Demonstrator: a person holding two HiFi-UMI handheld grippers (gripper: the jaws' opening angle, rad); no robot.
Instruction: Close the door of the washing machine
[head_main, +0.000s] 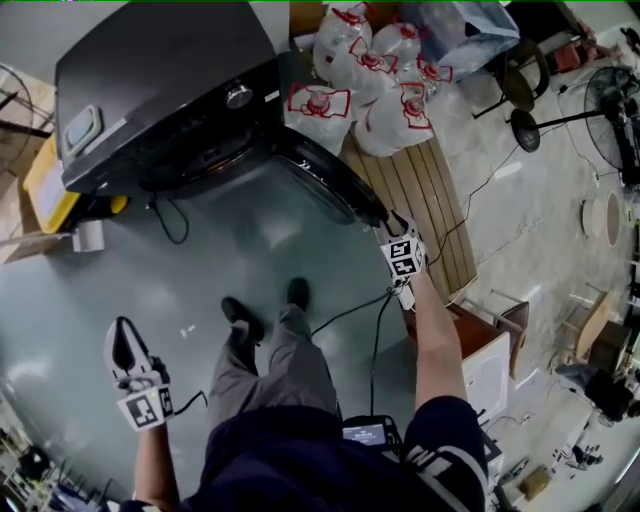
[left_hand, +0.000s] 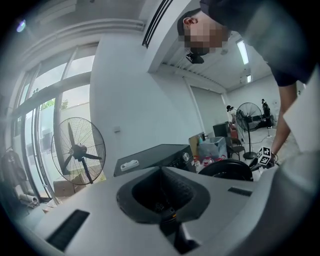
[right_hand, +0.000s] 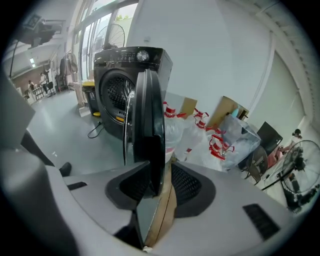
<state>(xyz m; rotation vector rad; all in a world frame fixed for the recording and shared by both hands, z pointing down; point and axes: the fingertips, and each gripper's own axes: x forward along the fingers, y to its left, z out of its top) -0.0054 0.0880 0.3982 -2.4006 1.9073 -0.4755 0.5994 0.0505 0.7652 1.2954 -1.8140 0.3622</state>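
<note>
Arms first: I am stretching my right forearm (head_main: 432, 340) out straight toward one o'clock, and my right claw (head_main: 392, 228) is tipping downward at the free edge of the door (head_main: 325, 178). Its jaws are standing wide, with the door's dark rim running up between them. The rim is sitting close against the pad at nine o'clock in the right gripper view, while a strip of light is showing at the pad on the three o'clock side, so I am not clamping it.

I am holding my left arm low and bent at about eight o'clock in the head view, beside my left leg (head_main: 240, 375). My left claw (head_main: 124, 340) is pointing nearly level toward the washing machine (head_main: 170, 90), well apart from it, with its jaws together and nothing between them.

The machine is sitting at eleven o'clock from me. Its door is hanging open, swung out toward one o'clock, and the drum opening (right_hand: 116, 92) is showing behind it in the right gripper view.

Clear bags with red ties (head_main: 370, 90) are lying at twelve to one o'clock beyond the door, partly on a wooden pallet (head_main: 425, 195). A standing fan (left_hand: 77, 150) is showing at nine o'clock in the left gripper view.
</note>
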